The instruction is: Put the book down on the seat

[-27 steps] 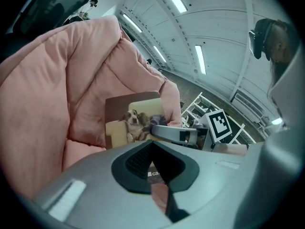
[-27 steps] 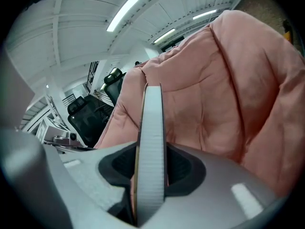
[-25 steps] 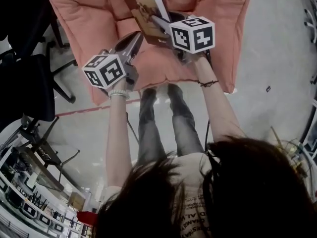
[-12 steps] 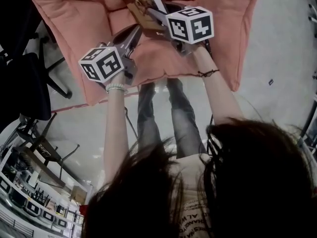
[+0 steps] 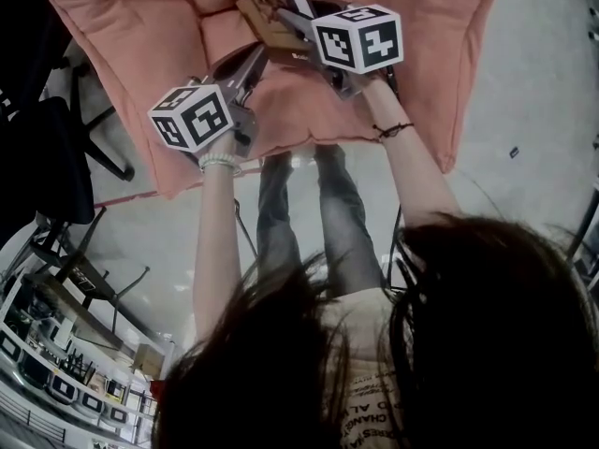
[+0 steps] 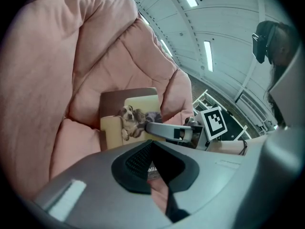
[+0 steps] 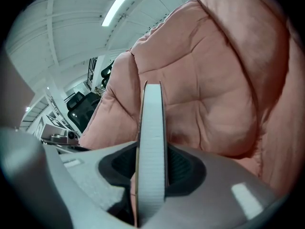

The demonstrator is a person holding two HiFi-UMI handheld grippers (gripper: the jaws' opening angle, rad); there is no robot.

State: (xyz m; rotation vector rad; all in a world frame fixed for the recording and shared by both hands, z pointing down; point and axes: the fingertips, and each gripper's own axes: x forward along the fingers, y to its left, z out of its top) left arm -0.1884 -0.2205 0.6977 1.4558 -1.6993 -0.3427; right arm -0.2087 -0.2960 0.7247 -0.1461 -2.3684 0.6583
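The book [image 5: 270,9], a dog pictured on its cover, stands on edge over the pink cushioned seat [image 5: 309,110]. My right gripper [image 5: 286,22] is shut on it; in the right gripper view the white page edge [image 7: 151,128] runs upright between the two jaws of the right gripper [image 7: 151,149]. My left gripper [image 5: 256,60] hangs left of and below the book with its jaws together. In the left gripper view the book cover [image 6: 128,120] shows just past the left gripper [image 6: 152,144], and whether they touch I cannot tell. The pink backrest [image 7: 214,94] fills the background.
A black office chair [image 5: 51,129] stands left of the seat. The person's legs [image 5: 299,213] are on the grey floor in front of the seat. Shelving with equipment [image 5: 56,382] is at the lower left. A red line [image 5: 140,202] crosses the floor.
Both grippers and the book have sunk closer to the seat cushion. The right grip on the book is unchanged.
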